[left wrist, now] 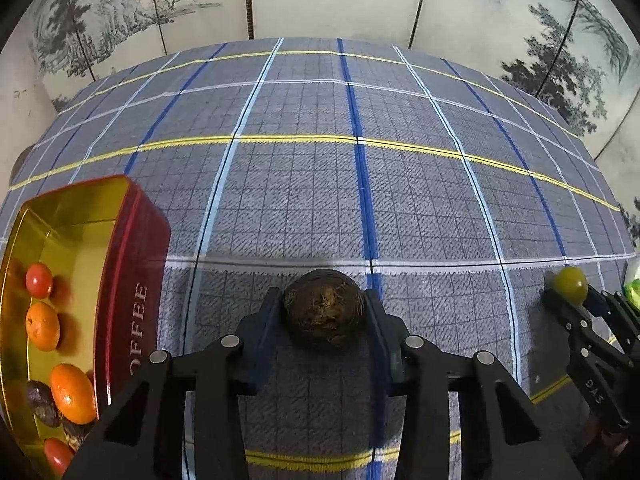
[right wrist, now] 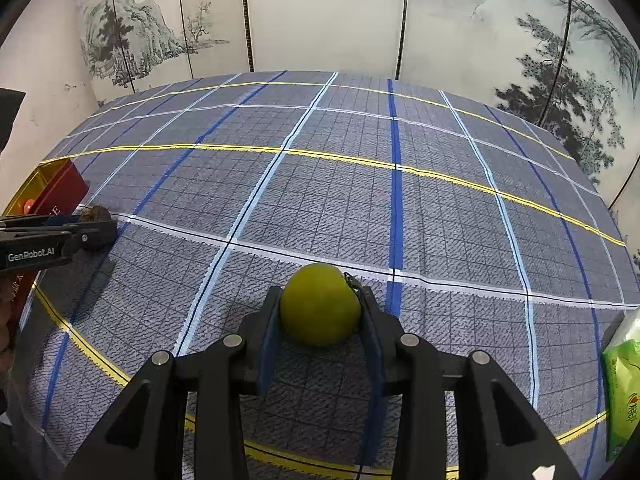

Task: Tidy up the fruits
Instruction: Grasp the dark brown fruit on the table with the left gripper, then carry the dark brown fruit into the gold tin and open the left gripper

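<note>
My left gripper (left wrist: 324,308) is shut on a dark brown, rough round fruit (left wrist: 324,306) that rests on the checked tablecloth (left wrist: 320,200); both pads press its sides. To its left stands a red coffee tin (left wrist: 132,280) with a gold inside, holding several small orange, red and dark fruits. My right gripper (right wrist: 320,306) is shut on a yellow-green round fruit (right wrist: 320,304) low over the cloth. From the left wrist view the right gripper (left wrist: 568,292) and its green fruit (left wrist: 570,282) show at the far right. The left gripper (right wrist: 94,226) shows at the left edge of the right wrist view.
A green packet (right wrist: 624,384) lies at the right edge of the table. A painted folding screen (left wrist: 320,0) stands behind the table's far edge. The blue and grey checked cloth (right wrist: 360,200) stretches between and beyond the two grippers.
</note>
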Tool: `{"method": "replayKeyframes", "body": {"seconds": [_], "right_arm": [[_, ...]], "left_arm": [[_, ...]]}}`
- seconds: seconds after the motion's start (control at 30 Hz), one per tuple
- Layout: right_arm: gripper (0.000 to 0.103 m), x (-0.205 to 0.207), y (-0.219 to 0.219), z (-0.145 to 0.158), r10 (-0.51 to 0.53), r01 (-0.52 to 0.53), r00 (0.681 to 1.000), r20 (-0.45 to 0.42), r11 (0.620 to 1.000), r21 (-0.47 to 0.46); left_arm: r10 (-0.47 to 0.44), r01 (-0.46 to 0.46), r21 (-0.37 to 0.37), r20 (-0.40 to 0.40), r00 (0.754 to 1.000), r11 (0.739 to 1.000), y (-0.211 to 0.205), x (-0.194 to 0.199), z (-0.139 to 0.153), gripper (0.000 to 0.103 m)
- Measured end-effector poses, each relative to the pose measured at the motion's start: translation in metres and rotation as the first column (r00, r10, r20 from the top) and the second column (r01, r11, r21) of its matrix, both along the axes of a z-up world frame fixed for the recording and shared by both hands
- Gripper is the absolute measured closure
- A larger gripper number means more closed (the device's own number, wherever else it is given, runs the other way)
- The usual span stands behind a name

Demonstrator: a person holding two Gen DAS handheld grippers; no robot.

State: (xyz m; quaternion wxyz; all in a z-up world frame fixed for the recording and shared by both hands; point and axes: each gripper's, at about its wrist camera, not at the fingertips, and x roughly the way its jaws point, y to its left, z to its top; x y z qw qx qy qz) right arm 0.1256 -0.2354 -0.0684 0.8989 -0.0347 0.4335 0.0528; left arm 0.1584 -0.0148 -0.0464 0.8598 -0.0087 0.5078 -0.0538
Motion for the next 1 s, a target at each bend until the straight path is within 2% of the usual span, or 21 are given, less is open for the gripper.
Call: {"method": "replayKeyframes", "body": {"seconds": [0.77,1.0], "right_arm": [[0.067,0.000,0.000,0.000,0.000,0.000,1.000,0.000,1.000,-0.001],[0.067,0.000,0.000,0.000,0.000,0.000,1.000,0.000,1.000,-0.001]], "left_arm": [[0.014,-0.014,-0.002,0.037,0.999,1.000,0.010,-0.037,0.034,0.062],[0.024,-0.025,0.022,0.056,0.998,0.999,0.018,-0.047,0.045,0.062]]}}
